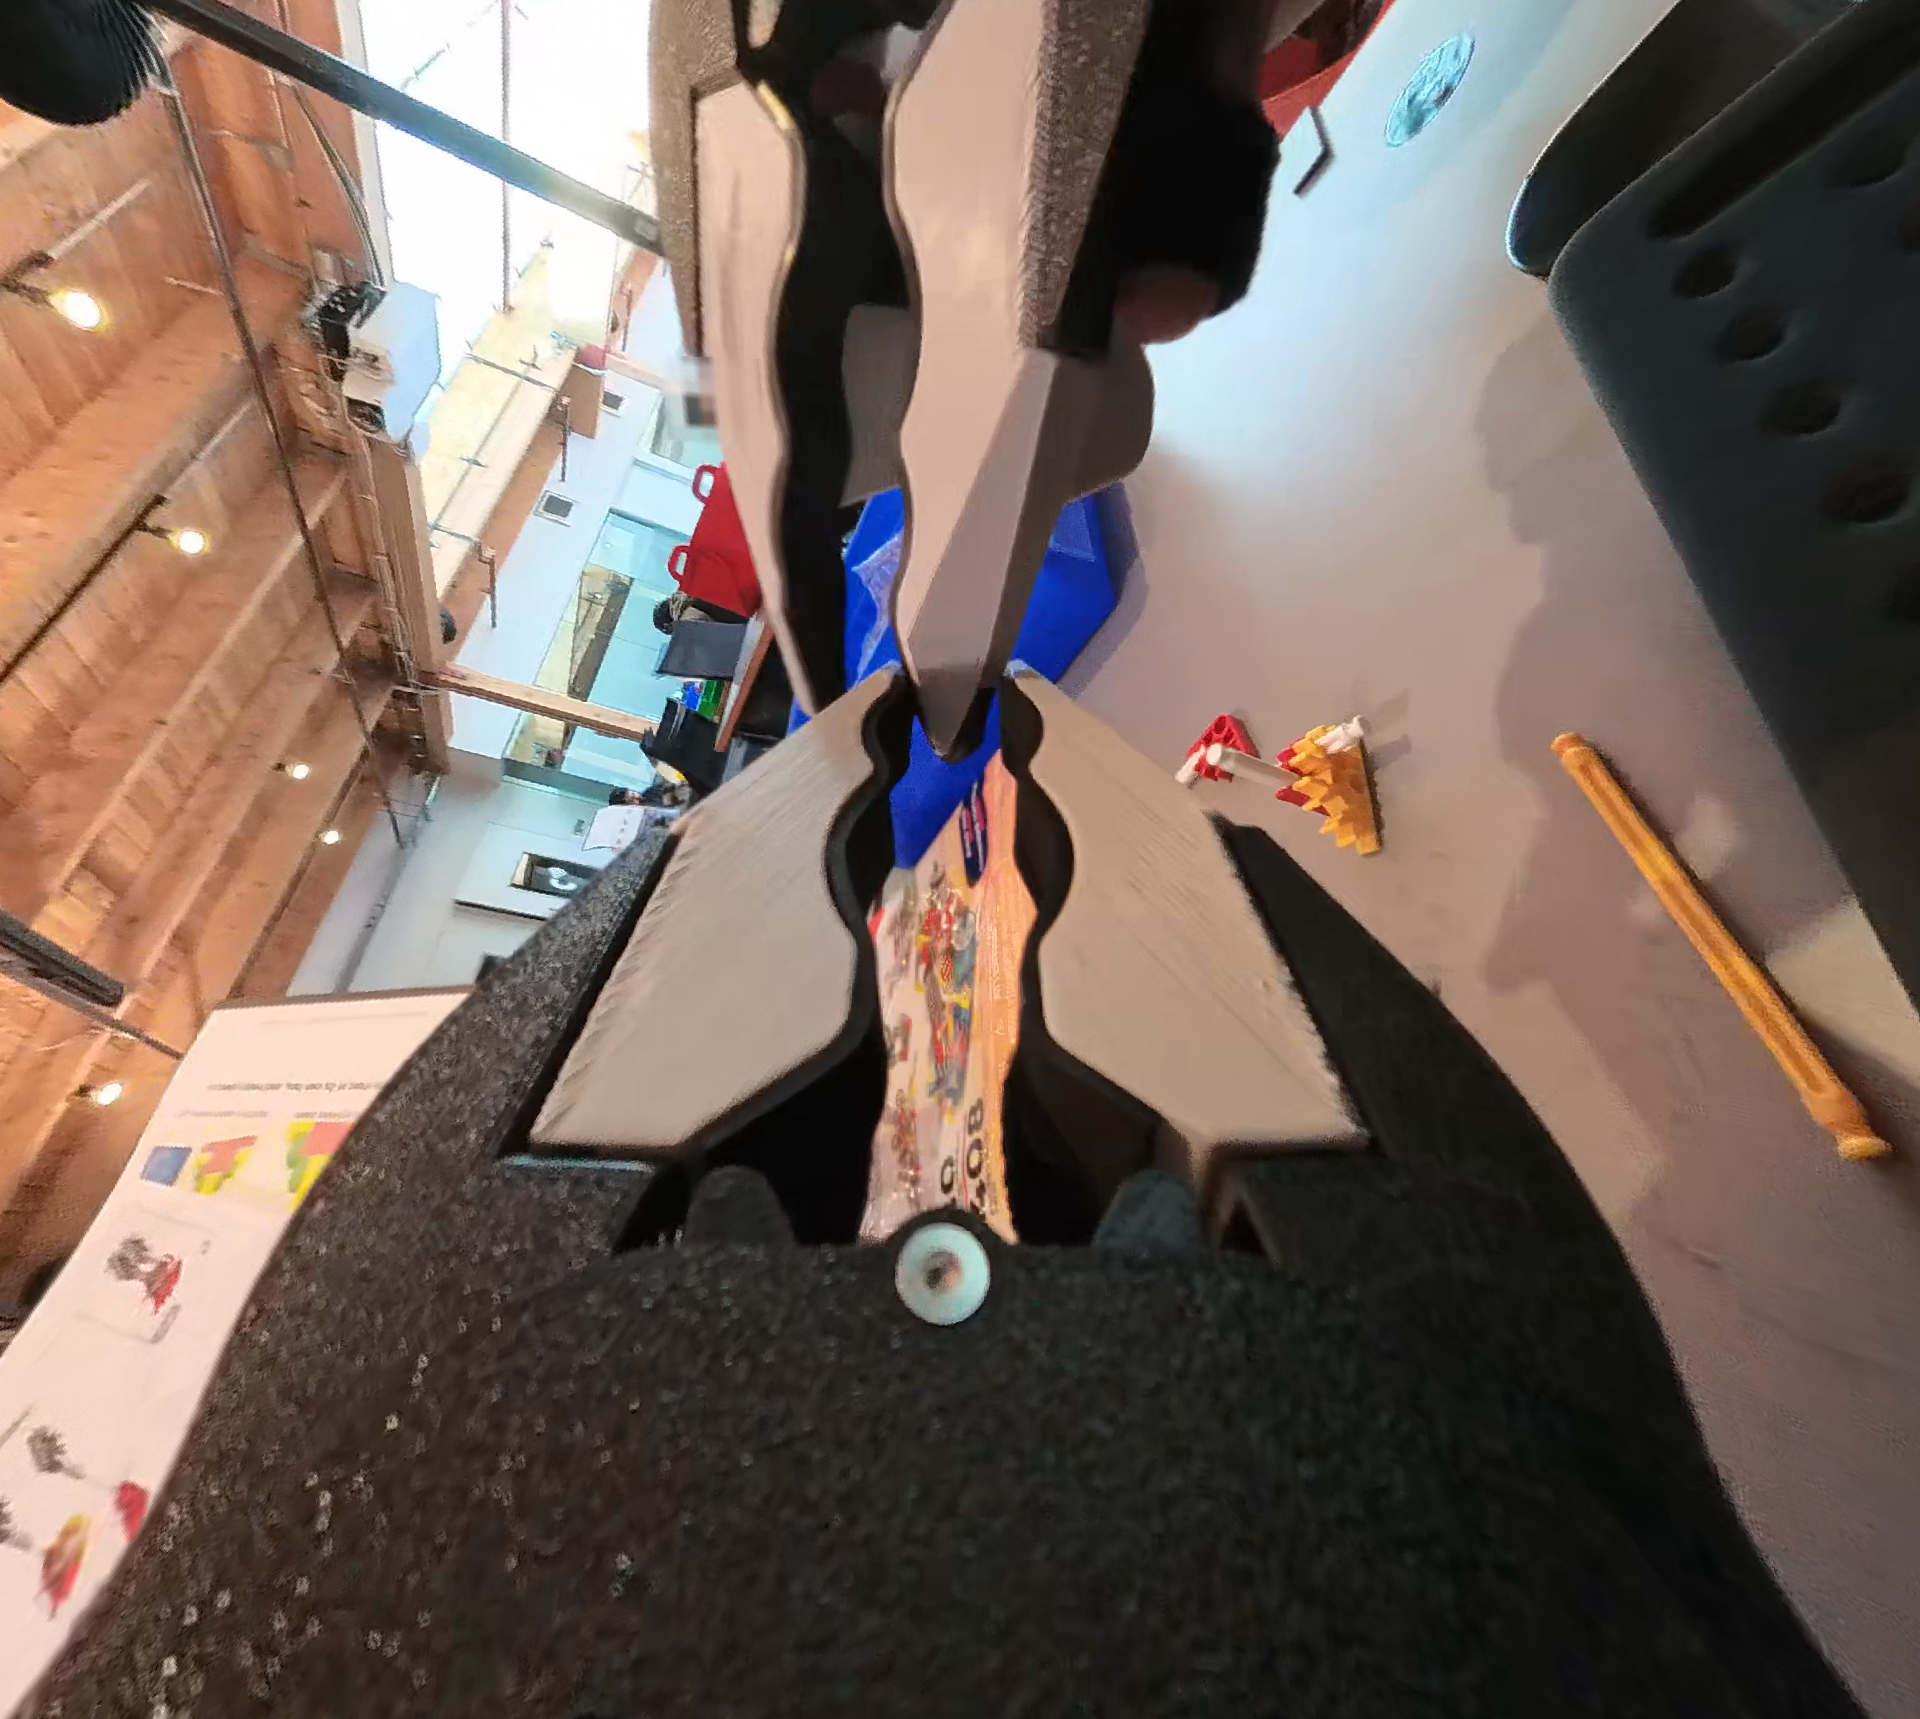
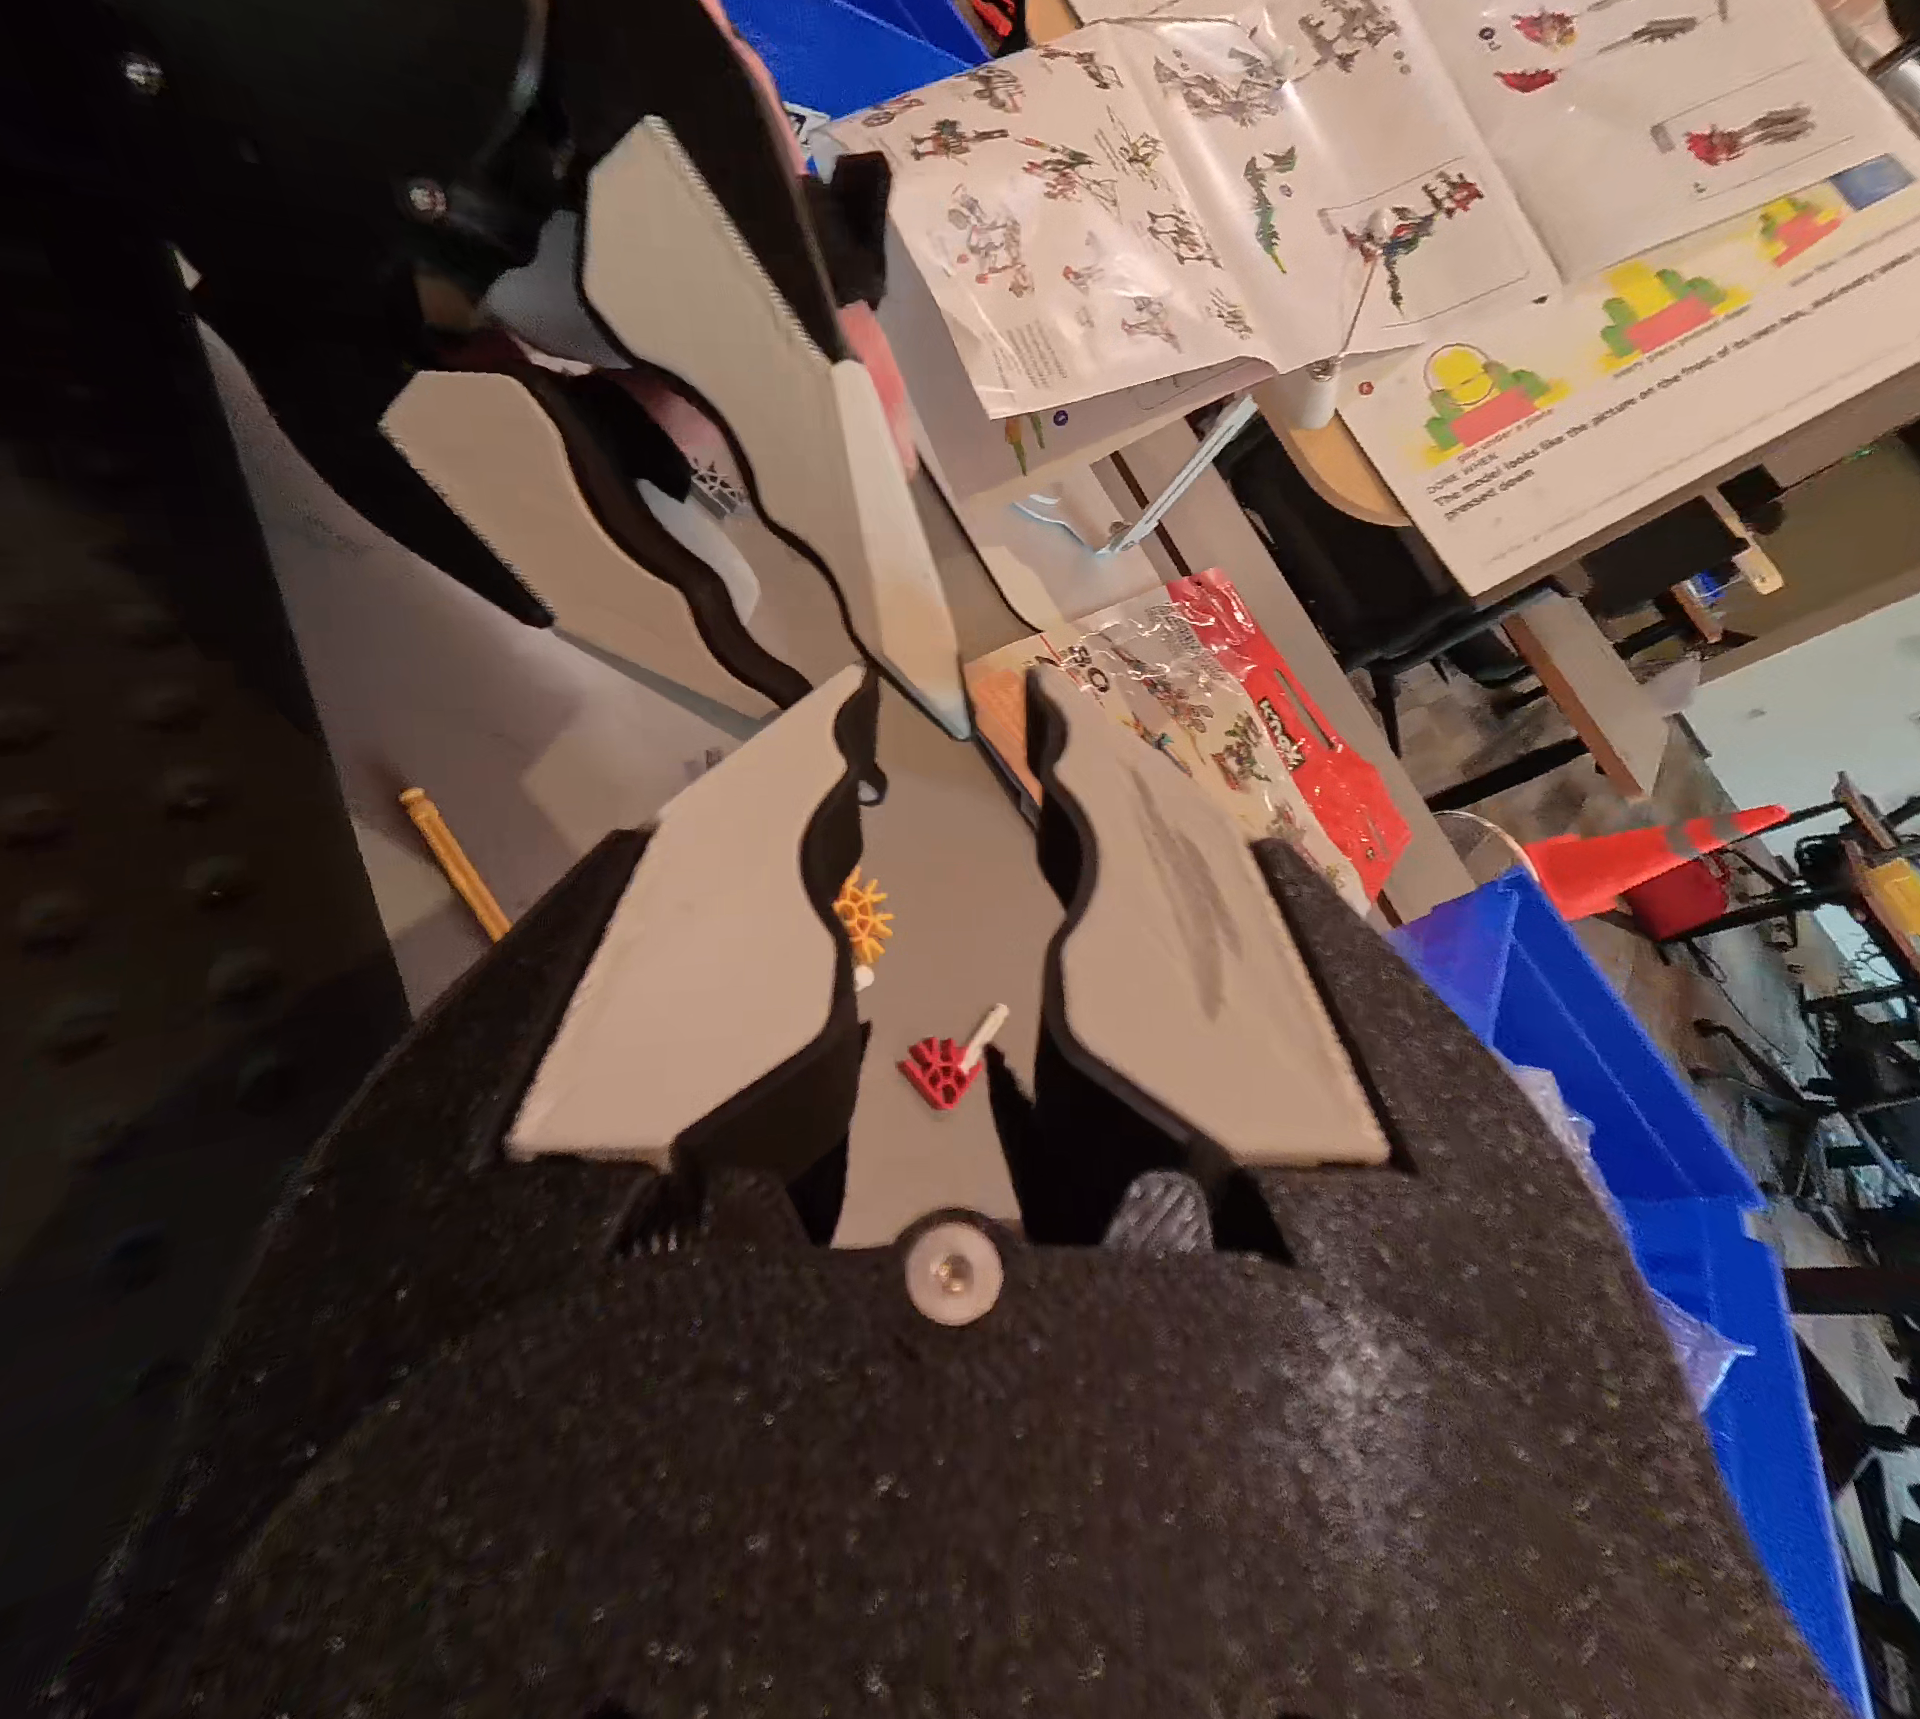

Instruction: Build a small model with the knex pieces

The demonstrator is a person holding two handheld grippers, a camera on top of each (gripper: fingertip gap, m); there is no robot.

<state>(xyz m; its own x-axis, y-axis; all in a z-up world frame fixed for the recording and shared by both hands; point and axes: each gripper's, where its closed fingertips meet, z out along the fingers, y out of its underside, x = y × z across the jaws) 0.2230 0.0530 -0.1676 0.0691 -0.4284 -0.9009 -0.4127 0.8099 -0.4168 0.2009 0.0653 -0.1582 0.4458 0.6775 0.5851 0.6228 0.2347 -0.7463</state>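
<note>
Your left gripper (image 1: 948,693) and right gripper (image 2: 951,682) meet tip to tip above the grey table (image 1: 1351,464). Both sets of fingers stand apart and hold nothing. One fingertip of each gripper sits in the other's gap. Below them lie a red connector (image 2: 938,1069), a yellow connector (image 2: 865,916), and a tan rod (image 1: 1709,947). A printed plastic bag (image 2: 1236,724) lies just beyond.

Left tongs (image 1: 951,713), parted, meet the right tongs' (image 1: 883,703) fingertip above a printed packet (image 1: 951,973).
</note>
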